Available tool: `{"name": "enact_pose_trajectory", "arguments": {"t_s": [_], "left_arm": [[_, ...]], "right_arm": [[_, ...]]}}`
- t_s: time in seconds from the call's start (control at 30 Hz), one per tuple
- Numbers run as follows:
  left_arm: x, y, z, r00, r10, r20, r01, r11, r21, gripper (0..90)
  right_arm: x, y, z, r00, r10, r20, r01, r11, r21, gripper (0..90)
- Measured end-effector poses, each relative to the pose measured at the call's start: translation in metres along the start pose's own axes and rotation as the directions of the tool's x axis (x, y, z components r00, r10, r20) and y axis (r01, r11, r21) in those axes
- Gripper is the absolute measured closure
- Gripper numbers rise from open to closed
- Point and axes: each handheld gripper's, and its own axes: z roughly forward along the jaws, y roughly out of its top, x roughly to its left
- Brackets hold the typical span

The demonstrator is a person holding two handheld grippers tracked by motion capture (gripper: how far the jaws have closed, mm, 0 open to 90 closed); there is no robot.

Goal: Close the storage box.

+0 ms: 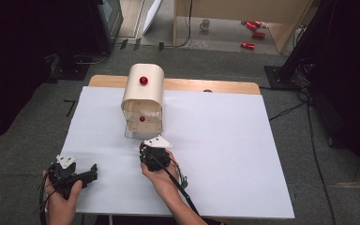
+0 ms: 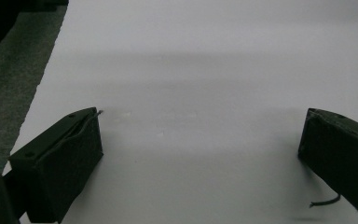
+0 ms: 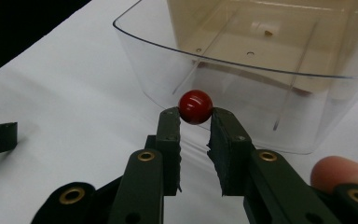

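Observation:
A cream box with a rounded top (image 1: 143, 89) stands at the back middle of the white table (image 1: 225, 154). A clear plastic drawer (image 1: 143, 129) (image 3: 261, 93) sticks out of its base towards me and looks empty. My right gripper (image 1: 146, 149) (image 3: 196, 119) is shut on the drawer's small red ball knob (image 3: 196, 106) (image 1: 143, 146), one pad on each side. Two more red knobs sit on the box, one on its top (image 1: 143, 80) and one on its front (image 1: 142, 119). My left gripper (image 1: 93, 170) (image 2: 200, 133) rests at the front left, open, with bare table between its jaws.
The table's wooden back edge (image 1: 215, 86) shows behind the white sheet. Grey carpet (image 2: 9, 93) lies past the table's left edge. On the floor far behind are a mug (image 1: 205, 24) and red cans (image 1: 253, 26). Dark stands flank both sides.

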Motion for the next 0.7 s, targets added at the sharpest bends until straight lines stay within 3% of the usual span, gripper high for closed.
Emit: {"name": "enact_pose_trajectory", "arguments": {"t_s": [0.7], "left_arm": [[0.0, 0.0, 0.0, 1.0, -0.003, 0.0, 0.003, 1.0, -0.002, 0.0]], "right_arm": [[-0.011, 0.02, 0.014, 0.9996, -0.002, 0.028, 0.003, 1.0, -0.021, 76.4]]}}
